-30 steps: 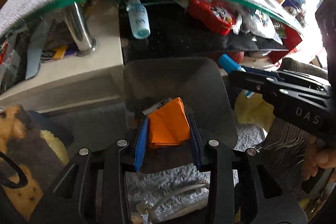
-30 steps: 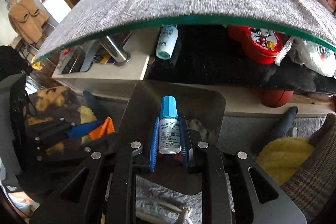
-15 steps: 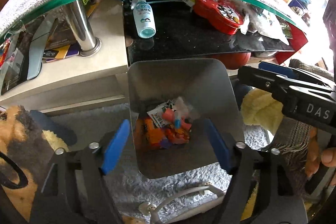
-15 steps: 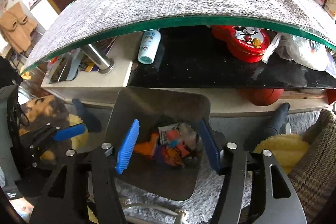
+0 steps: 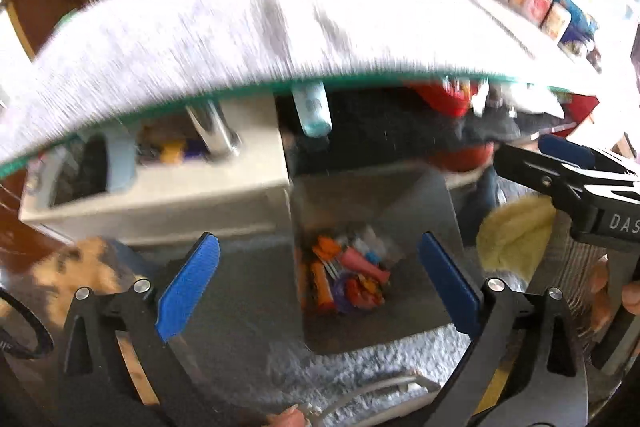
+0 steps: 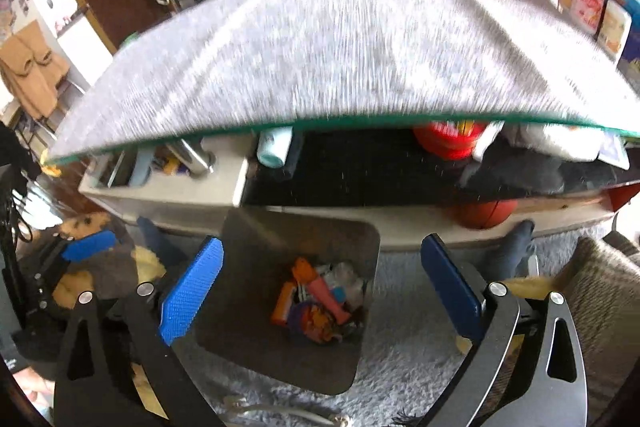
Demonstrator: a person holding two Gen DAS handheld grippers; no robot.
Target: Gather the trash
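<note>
A grey metal bin (image 5: 420,195) stands on the shag rug below the table edge; it also shows in the right wrist view (image 6: 248,235). Inside lies a heap of trash (image 5: 352,279), orange, pink and clear wrappers, also seen in the right wrist view (image 6: 320,299). My left gripper (image 5: 316,287) is open and empty above the bin. My right gripper (image 6: 320,291) is open and empty above the bin; it also shows at the right of the left wrist view (image 5: 568,171).
A glass table with a grey mat (image 6: 340,43) rises just beyond the bin. Its lower shelf holds a spray bottle (image 6: 274,147), a red tin (image 6: 448,139) and bags. A basketball (image 6: 484,213) lies underneath. Jars (image 6: 592,3) stand at the table's far right.
Both grippers opened wide and let go: the orange wrapper and the small blue-capped bottle dropped into the bin. Both grippers have since lifted up and back, bringing the table top into view.
</note>
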